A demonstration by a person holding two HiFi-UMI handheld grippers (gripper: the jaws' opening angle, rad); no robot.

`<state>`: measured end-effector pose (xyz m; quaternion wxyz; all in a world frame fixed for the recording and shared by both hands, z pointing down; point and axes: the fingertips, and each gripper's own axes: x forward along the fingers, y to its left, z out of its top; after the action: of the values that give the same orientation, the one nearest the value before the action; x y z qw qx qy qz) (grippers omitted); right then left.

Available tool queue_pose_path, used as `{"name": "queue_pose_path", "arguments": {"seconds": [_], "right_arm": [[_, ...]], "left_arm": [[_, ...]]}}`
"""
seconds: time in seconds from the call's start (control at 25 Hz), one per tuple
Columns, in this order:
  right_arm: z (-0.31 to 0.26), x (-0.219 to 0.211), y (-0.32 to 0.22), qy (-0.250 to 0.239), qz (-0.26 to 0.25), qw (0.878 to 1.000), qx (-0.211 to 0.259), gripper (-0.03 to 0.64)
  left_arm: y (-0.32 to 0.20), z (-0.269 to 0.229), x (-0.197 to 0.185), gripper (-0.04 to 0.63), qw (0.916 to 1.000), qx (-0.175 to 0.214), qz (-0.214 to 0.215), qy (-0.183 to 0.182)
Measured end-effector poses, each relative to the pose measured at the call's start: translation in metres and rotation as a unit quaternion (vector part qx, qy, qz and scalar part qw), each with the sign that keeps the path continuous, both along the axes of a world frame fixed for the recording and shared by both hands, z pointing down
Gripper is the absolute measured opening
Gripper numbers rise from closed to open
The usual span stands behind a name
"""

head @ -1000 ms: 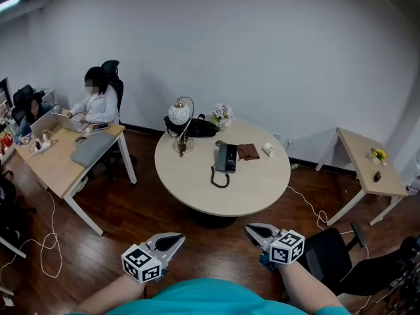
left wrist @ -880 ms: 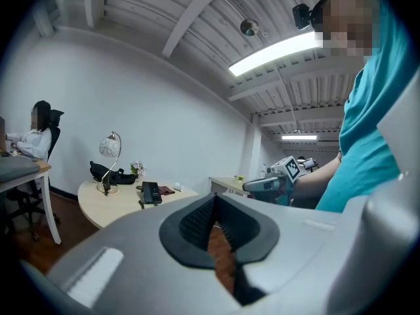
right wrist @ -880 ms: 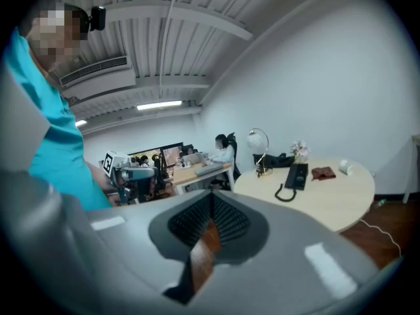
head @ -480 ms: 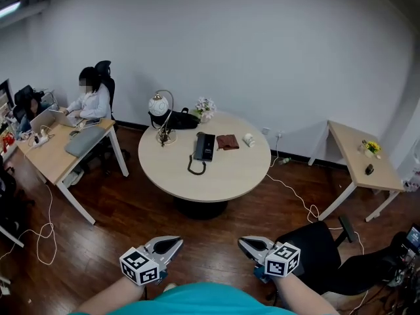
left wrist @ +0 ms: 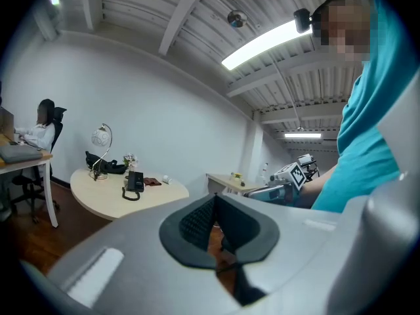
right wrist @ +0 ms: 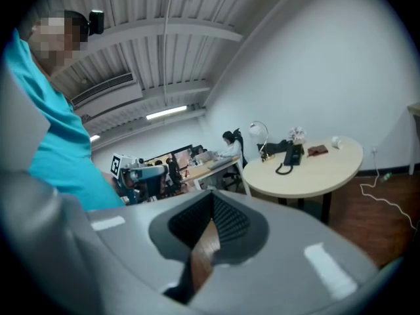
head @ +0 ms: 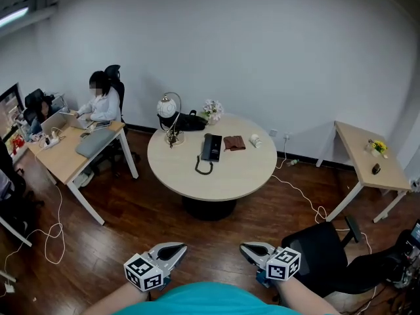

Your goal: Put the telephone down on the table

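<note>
Round tabletop [head: 190, 176] sits farther off than a sec ago. Telephone [head: 211, 147] lies near its centre, well inside the rim. Left tongs [head: 181, 247] & right tongs [head: 244, 247], both closed & empty, hover over open wood floor [head: 164, 216]; office chair [head: 325, 258] close at right.

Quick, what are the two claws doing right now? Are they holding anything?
Left claw: closed, holding nothing.
Right claw: closed, holding nothing.
</note>
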<state>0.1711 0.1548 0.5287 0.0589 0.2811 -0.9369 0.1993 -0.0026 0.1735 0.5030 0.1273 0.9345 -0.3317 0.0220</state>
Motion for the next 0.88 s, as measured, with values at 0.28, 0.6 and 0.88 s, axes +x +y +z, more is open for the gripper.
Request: {"name": "queue_pose_path", "arguments": {"seconds": [0.28, 0.6, 0.88], "right_arm": [[-0.001, -0.030, -0.001, 0.007, 0.008, 1.000, 0.001, 0.000], [-0.008, -0.050, 0.000, 0.022, 0.003, 1.000, 0.008, 0.000], [-0.007, -0.050, 0.002, 0.029, 0.003, 1.000, 0.007, 0.000]], "left_arm": [[-0.004, -0.007, -0.039, 0.005, 0.9999, 0.015, 0.002, -0.002], [-0.005, -0.006, -0.060, 0.005, 0.9999, 0.012, 0.001, 0.012], [-0.002, -0.003, -0.062, 0.005, 0.9999, 0.009, 0.004, 0.014]]}}
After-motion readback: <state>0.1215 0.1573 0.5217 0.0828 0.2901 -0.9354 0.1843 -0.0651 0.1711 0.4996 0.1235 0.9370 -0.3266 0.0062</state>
